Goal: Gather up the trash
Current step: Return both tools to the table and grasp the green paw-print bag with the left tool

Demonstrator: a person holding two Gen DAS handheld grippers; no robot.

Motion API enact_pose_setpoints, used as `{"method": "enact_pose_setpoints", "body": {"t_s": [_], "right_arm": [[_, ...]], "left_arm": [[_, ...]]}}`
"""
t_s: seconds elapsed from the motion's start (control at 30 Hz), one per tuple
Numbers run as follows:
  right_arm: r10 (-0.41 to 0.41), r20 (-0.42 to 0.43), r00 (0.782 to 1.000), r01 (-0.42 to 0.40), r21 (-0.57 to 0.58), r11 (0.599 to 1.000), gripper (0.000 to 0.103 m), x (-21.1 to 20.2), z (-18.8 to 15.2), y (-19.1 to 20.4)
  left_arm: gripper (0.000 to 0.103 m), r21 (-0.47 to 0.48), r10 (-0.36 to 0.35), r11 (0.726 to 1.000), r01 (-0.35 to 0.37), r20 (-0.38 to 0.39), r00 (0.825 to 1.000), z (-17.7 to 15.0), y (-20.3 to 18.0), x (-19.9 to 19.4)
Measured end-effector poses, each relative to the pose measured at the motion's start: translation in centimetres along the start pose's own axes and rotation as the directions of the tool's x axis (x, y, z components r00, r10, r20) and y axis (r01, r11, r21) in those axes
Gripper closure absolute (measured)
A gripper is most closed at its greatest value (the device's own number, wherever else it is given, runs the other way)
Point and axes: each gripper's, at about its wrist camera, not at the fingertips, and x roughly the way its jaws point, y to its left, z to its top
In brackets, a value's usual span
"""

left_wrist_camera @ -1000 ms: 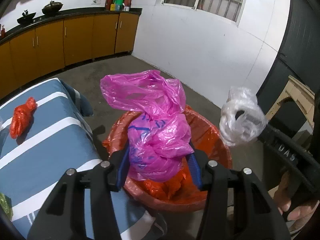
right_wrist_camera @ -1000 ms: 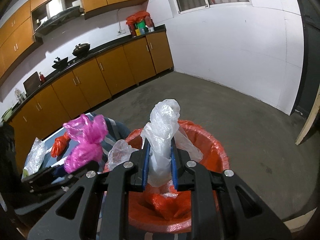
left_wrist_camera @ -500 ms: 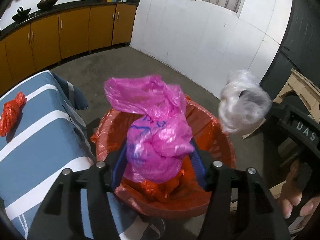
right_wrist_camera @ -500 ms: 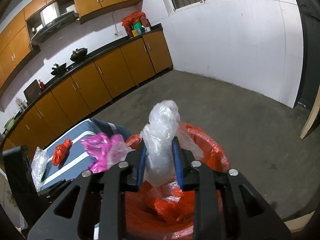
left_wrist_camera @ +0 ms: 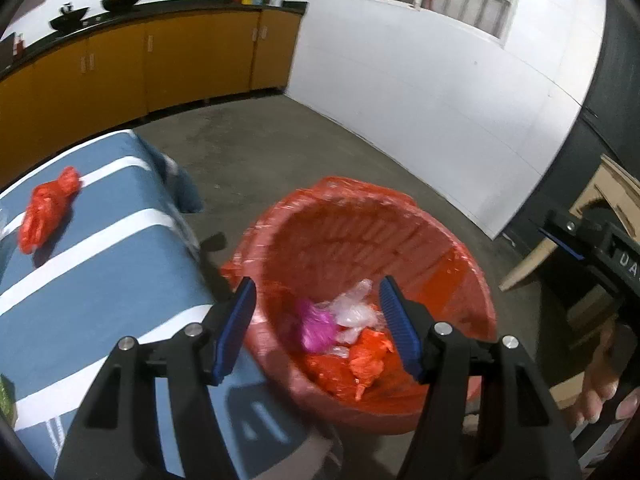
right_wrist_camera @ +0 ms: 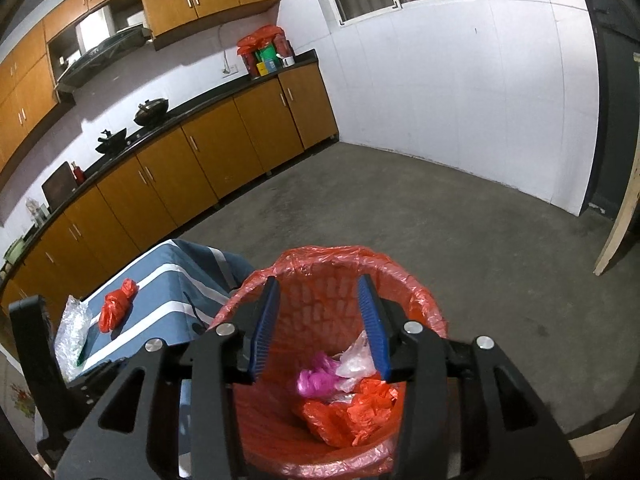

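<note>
A round bin lined with a red bag (left_wrist_camera: 452, 264) (right_wrist_camera: 412, 284) stands on the floor beside the table. Inside it lie a pink plastic bag (left_wrist_camera: 316, 326) (right_wrist_camera: 316, 382), a clear plastic bag (left_wrist_camera: 354, 310) (right_wrist_camera: 354, 362) and crumpled red plastic (left_wrist_camera: 364, 360) (right_wrist_camera: 352, 408). My left gripper (left_wrist_camera: 316, 336) is open and empty above the bin. My right gripper (right_wrist_camera: 320, 328) is open and empty above the bin too. A knotted red bag (left_wrist_camera: 46, 210) (right_wrist_camera: 116, 306) lies on the blue striped tablecloth (left_wrist_camera: 100, 280) (right_wrist_camera: 168, 300).
A crumpled clear wrapper (right_wrist_camera: 72, 330) lies at the table's near left. Orange kitchen cabinets (right_wrist_camera: 208, 160) with pots on the counter line the far wall. A wooden frame (left_wrist_camera: 600, 216) leans at the right. Bare concrete floor (right_wrist_camera: 460, 232) surrounds the bin.
Both grippers have opened. The pink bag has dropped from the left gripper and the clear bag from the right gripper into the bin.
</note>
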Motion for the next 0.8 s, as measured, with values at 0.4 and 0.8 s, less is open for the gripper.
{"method": "enact_pose_setpoints", "body": {"t_s": [0.4, 0.8], "right_arm": [[0.051, -0.014, 0.999, -0.053, -0.139, 0.989, 0.061, 0.6, -1.3, 5.6], [0.192, -0.099, 0.976, -0.213, -0.298, 0.931, 0.061, 2.2, -4.4, 15.9]], "left_arm": [[0.032, -0.103, 0.240, 0.968, -0.227, 0.139, 0.961, -2.2, 7.6, -7.3], [0.030, -0.269, 0.508, 0.848, -0.457, 0.165, 0.846, -6.9, 17.9, -14.7]]}}
